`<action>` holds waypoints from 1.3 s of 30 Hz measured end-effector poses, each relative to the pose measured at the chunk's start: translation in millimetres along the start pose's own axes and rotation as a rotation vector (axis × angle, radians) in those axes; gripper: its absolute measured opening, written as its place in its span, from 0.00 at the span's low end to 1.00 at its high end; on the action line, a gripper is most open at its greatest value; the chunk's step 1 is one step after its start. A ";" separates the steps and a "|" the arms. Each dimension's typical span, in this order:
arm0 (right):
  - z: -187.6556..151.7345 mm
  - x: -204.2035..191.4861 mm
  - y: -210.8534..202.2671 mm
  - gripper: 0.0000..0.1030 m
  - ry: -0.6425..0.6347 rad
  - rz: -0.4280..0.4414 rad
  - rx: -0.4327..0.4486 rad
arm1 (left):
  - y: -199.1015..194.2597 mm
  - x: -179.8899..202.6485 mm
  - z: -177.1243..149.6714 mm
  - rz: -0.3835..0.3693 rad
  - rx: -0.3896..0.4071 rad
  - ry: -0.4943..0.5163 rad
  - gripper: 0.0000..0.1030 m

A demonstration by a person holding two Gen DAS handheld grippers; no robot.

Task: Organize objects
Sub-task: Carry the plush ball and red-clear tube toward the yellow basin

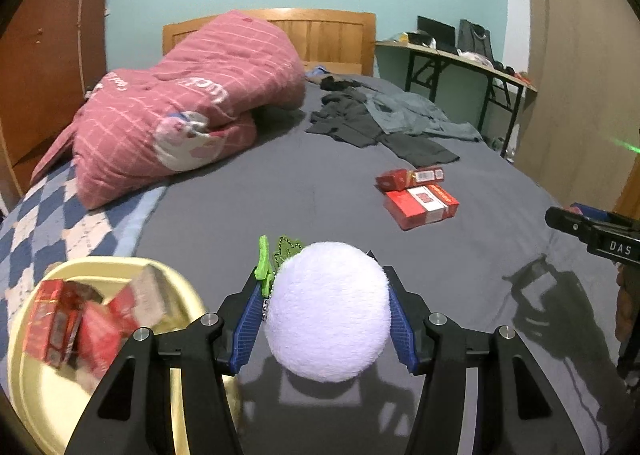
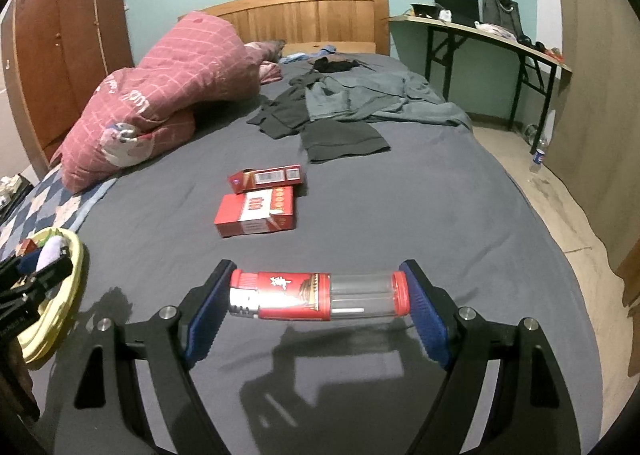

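The left gripper [image 1: 326,311] is clamped about halfway on a white plush ball [image 1: 328,311], round and fuzzy, pressed between both ribbed blue pads [image 1: 245,329]; a green plastic clip [image 1: 264,259] and short bead chain hang at the ball's left side. The ball is held clear of the grey bedsheet [image 1: 280,195], casting a shadow beneath. The right gripper [image 2: 320,297] stands wide, closed end to end on a cylindrical lighter [image 2: 320,297], lying crosswise, with a red printed sleeve, metal head on the left and clear plastic body with a red cap on the right. A pale yellow round basket [image 1: 36,387], smooth-rimmed, sits at the left gripper's lower left and holds several red cartons, blurred. Two flat red boxes [image 2: 256,211] lie touching each other on the sheet ahead, well apart from both grippers. Farther back lie a quilted pink duvet [image 1: 180,111], bunched, and crumpled dark clothes [image 2: 340,111]. The sheet between the grippers and the boxes is bare. The bed's right edge drops to beige floor beside a folding desk [image 2: 480,35].
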State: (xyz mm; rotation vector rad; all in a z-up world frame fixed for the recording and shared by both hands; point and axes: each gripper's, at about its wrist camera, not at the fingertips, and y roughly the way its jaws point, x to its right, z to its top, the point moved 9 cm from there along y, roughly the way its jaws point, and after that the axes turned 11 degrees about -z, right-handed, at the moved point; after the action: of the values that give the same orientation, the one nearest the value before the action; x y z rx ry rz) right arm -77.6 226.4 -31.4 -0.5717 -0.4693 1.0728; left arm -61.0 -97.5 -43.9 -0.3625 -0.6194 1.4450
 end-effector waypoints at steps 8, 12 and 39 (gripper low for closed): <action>-12.4 -28.7 -23.7 0.80 -0.069 0.022 -0.001 | -48.7 -29.0 -11.5 0.062 0.033 0.018 0.53; -17.6 -48.6 -38.4 0.80 -0.087 0.032 0.000 | -69.1 -44.2 -14.1 0.066 0.051 -0.005 0.53; -27.4 -363.0 -133.7 0.80 -0.411 0.390 0.067 | -203.6 -182.8 -50.0 0.214 0.065 -0.149 0.53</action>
State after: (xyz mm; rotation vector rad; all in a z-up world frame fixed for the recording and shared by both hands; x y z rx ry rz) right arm -117.5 -157.7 3.7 -0.3887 -0.6935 1.5861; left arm 130.7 -293.5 3.4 -0.2770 -0.6671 1.7042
